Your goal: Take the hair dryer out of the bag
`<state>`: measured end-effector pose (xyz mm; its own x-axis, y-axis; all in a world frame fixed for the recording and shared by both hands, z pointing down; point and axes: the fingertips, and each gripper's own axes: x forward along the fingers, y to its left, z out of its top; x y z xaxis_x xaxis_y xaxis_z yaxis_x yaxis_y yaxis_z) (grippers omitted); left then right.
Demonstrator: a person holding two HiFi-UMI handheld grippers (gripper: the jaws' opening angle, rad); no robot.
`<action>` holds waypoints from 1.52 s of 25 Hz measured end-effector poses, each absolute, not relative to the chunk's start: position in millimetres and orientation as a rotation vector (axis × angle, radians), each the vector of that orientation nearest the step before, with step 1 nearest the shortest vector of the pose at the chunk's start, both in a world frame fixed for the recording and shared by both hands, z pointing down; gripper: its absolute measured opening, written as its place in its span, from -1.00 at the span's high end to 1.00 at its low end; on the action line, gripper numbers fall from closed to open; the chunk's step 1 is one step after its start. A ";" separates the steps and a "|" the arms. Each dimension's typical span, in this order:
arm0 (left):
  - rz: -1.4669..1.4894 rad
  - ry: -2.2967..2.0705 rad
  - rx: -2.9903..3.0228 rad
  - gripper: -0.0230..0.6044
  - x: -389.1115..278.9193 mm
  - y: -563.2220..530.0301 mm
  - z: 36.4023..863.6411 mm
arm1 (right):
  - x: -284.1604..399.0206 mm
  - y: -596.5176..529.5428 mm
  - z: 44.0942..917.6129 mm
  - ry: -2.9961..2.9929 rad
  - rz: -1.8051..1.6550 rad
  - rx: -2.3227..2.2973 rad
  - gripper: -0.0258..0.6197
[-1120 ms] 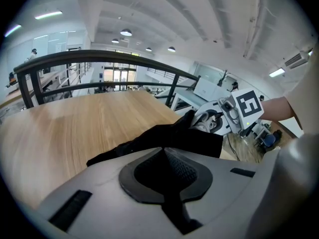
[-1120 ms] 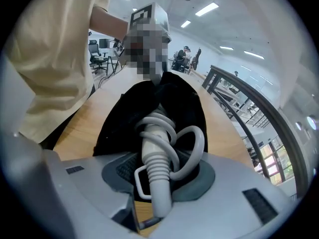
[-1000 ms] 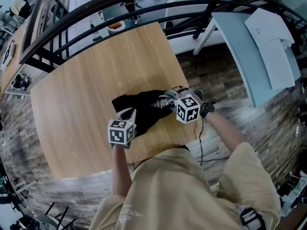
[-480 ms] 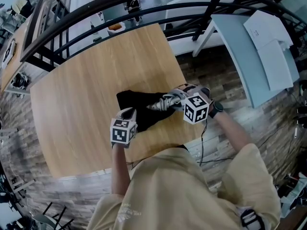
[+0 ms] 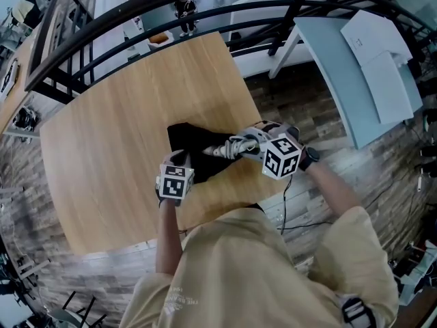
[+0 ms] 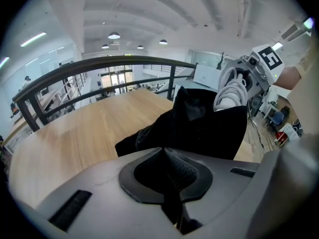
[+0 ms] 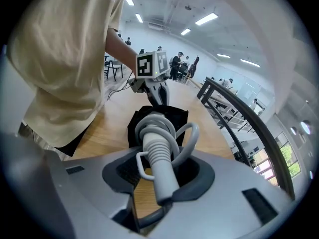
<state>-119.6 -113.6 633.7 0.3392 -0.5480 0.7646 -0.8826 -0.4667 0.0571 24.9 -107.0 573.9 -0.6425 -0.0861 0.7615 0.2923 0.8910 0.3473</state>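
Observation:
A black fabric bag (image 5: 186, 141) lies on the wooden table (image 5: 116, 135), near its front edge. My left gripper (image 5: 181, 161) is shut on the bag's near edge; in the left gripper view the dark cloth (image 6: 199, 128) runs between the closed jaws (image 6: 172, 179). My right gripper (image 5: 250, 146) is shut on the grey-white hair dryer (image 5: 232, 145), gripping its ribbed handle end with the cord coiled round it (image 7: 158, 156). The dryer sticks out of the bag's right side, lifted off the table. Its front part stays hidden inside the bag (image 7: 160, 117).
A black metal railing (image 5: 205, 5) curves round the table's far side. A pale blue table (image 5: 355, 80) with white sheets stands at the right over wooden flooring. A thin cable (image 5: 285, 203) hangs by the table's front right corner. The person's beige shirt (image 5: 252, 272) fills the foreground.
My right gripper has risen and drawn to the right with the hair dryer, pulling it further from the bag. The left gripper has rolled a little, holding the bag in place.

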 end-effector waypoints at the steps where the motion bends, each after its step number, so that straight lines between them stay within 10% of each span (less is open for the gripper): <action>1: 0.972 -1.260 2.150 0.85 -119.5 -113.5 631.7 | 25.4 -107.0 573.4 -2.192 -0.576 -0.140 0.46; 38: 1.009 -1.391 2.256 0.85 -99.9 -126.2 602.1 | 69.2 -112.9 524.7 -2.210 -0.546 -0.009 0.48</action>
<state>-99.9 -126.2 602.1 0.2830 -0.6552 0.7005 -0.8694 -0.4837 -0.1012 69.2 -112.9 524.7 -0.6486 -0.1764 0.7404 0.1886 0.9052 0.3809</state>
